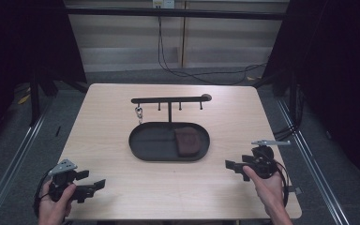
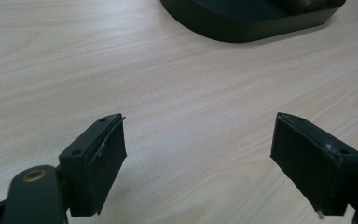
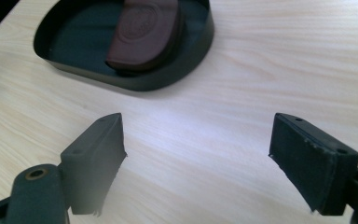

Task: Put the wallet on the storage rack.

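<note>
All 3 views share tray (image 1: 140,152).

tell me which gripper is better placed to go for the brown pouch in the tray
Probably the right gripper. The brown pouch lies in the right end of the tray, on that gripper's side, and its jaws are open. The left gripper sits farther off.

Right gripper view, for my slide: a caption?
Open right gripper faces a brown pouch lying in the black oval tray.
</note>
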Demonstrator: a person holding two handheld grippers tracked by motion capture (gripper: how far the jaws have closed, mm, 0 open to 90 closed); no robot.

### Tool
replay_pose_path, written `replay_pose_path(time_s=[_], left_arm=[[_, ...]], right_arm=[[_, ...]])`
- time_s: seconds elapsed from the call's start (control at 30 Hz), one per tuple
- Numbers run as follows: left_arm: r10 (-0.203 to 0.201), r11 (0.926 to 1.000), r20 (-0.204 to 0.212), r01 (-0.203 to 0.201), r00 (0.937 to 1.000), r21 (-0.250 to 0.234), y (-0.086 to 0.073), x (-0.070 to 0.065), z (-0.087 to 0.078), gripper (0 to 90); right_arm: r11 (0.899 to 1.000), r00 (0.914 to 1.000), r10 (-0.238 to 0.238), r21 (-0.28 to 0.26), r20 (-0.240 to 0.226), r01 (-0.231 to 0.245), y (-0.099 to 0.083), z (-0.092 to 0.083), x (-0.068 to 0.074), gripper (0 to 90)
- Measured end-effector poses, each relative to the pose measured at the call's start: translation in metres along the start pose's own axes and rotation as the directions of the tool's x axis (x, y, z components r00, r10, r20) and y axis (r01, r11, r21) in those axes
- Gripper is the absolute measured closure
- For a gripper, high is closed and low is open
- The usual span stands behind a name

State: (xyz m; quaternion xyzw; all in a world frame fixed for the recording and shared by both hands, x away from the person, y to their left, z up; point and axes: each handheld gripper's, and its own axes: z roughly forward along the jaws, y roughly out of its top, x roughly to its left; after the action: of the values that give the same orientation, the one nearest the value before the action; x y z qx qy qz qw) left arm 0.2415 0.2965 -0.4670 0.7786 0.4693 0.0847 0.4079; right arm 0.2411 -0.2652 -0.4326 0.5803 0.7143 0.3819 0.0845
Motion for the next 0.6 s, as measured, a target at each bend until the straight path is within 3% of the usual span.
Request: replay_pose_path(time_s=[0.27, 0.47, 0.6], left_arm=[[0.016, 0.9999, 0.003, -0.016, 0.9999, 0.001, 0.000, 0.000, -0.001, 17.6], [0.032, 0.9995, 0.005, -0.032, 0.9995, 0.007, -0.001, -0.001, -0.001, 17.4], [0.043, 0.9991, 0.012, -0.043, 0.9990, 0.003, 0.000, -0.002, -0.001, 17.3]], right_arm=[[0.998, 0.9990, 0.025, -0.060, 0.036, -0.022, -0.035, -0.014, -0.008, 18.7], [0.992, 0.9957, 0.075, -0.104, 0.054, -0.069, -0.062, -0.020, -0.020, 18.2], [0.987, 0.9954, 0.082, -0.140, 0.049, -0.075, -0.064, -0.026, -0.021, 18.4]])
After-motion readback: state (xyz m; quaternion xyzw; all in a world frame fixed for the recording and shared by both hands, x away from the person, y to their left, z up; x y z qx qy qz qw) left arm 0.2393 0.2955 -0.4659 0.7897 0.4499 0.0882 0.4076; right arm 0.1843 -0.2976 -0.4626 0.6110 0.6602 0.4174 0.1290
